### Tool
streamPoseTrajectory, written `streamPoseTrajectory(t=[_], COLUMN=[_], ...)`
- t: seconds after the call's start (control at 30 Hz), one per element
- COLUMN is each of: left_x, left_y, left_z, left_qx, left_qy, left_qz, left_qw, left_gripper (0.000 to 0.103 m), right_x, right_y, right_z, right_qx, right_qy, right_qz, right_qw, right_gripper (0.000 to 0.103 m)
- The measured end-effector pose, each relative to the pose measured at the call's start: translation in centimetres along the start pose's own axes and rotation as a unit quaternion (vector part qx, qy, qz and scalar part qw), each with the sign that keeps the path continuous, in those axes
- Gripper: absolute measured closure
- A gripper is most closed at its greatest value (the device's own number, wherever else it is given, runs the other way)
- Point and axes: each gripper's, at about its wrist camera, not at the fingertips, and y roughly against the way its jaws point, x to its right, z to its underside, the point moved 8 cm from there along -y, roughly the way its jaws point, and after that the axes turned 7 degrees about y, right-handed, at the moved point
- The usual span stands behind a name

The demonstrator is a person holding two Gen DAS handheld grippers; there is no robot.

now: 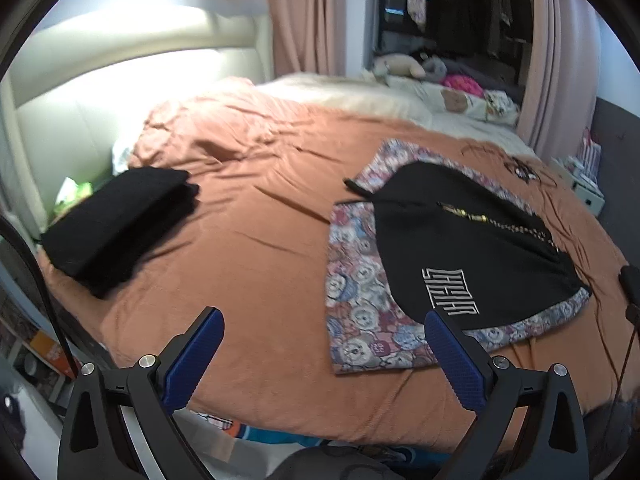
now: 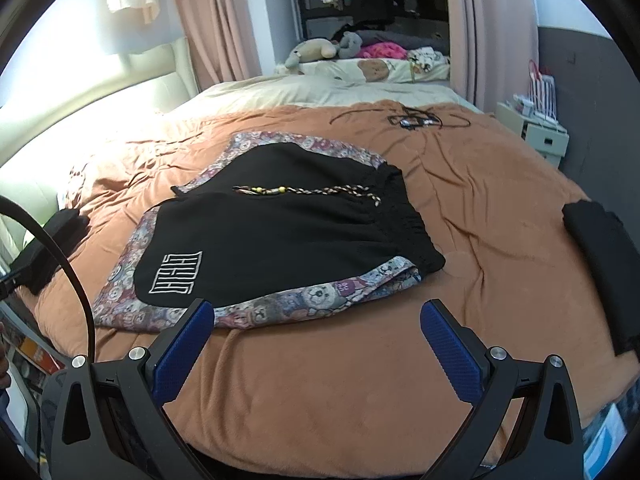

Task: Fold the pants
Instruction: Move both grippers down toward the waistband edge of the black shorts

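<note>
the black shorts (image 2: 280, 236) lie spread flat near the middle of the bed, on top of a patterned cloth (image 2: 280, 304) printed with small bear faces, which shows as a border around them. the cloth itself rests on the rust-orange blanket (image 2: 320, 392) that covers most of the bed. a white block logo (image 2: 176, 274) sits on the leg end of the shorts nearest the cameras, and a braided drawstring (image 2: 304, 191) with small beads lies across the fabric toward the gathered waistband (image 2: 404, 216), which points to the right side in the right wrist view.

the left tongs (image 1: 324, 336) stand wide open, holding nothing, above the near edge of the bed; their right blue pad overlaps the near corner of the patterned cloth in the picture, though whether it touches cannot be told. the right tongs (image 2: 316, 332) are also spread wide and empty, above bare blanket just in front of the cloth's near edge.

a folded black garment (image 1: 116, 228) lies well apart from the shorts on the left side of the bed, near the pale padded headboard (image 1: 120, 92). another dark folded piece (image 2: 604, 268) sits at the right edge of the bed in the right wrist view. thin dark cords (image 2: 412, 120) lie tangled on the blanket beyond the shorts. farther back, stuffed toys (image 2: 320, 50) rest on a cream cover, between pink curtains (image 2: 212, 20).
</note>
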Motion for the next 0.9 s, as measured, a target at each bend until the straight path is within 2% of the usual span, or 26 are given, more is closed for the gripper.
streamPoseTrajectory(t=[0.23,0.3,0.47,0.5,0.57,0.63,0.73,0.8,0.9], left_x=[1.2,1.3,0.9,0.9,0.7,0.4,-0.5,-0.9,-1.4], left_y=[-3.4,-4.4,-6.0,-6.2,-7.0,-8.0,-9.3,-10.0,-10.9], left_z=[1.0,1.7,2.8,2.9,3.5,4.1,4.8,5.3,5.9], left_qx=[-0.058,-0.080,-0.107,-0.114,-0.136,-0.160,-0.189,-0.206,-0.230], left_qy=[0.000,0.007,0.030,0.035,0.048,0.064,0.101,0.120,0.150], left_qz=[0.010,0.034,0.055,0.062,0.075,0.072,0.080,0.081,0.087], left_qw=[0.9983,0.9962,0.9923,0.9909,0.9867,0.9825,0.9734,0.9678,0.9575], left_gripper=[0.000,0.000,0.002,0.004,0.015,0.038,0.045,0.050,0.051], right_x=[2.3,2.7,4.1,4.3,4.8,5.3,5.7,6.1,7.0], right_y=[-2.6,-3.1,-5.0,-5.3,-5.9,-6.4,-7.2,-7.8,-8.5], right_z=[-0.3,-0.3,-0.2,-0.2,-0.2,-0.3,-0.1,0.0,0.2], right_qx=[-0.020,-0.024,-0.037,-0.039,-0.042,-0.043,-0.052,-0.059,-0.064], right_qy=[-0.031,-0.036,-0.057,-0.062,-0.069,-0.072,-0.074,-0.083,-0.100], right_qz=[-0.007,-0.012,-0.027,-0.033,-0.037,-0.037,-0.040,-0.044,-0.055], right_qw=[0.999,0.999,0.997,0.997,0.996,0.996,0.995,0.994,0.991], right_gripper=[0.000,0.000,0.000,0.000,0.000,0.002,0.011,0.012,0.013])
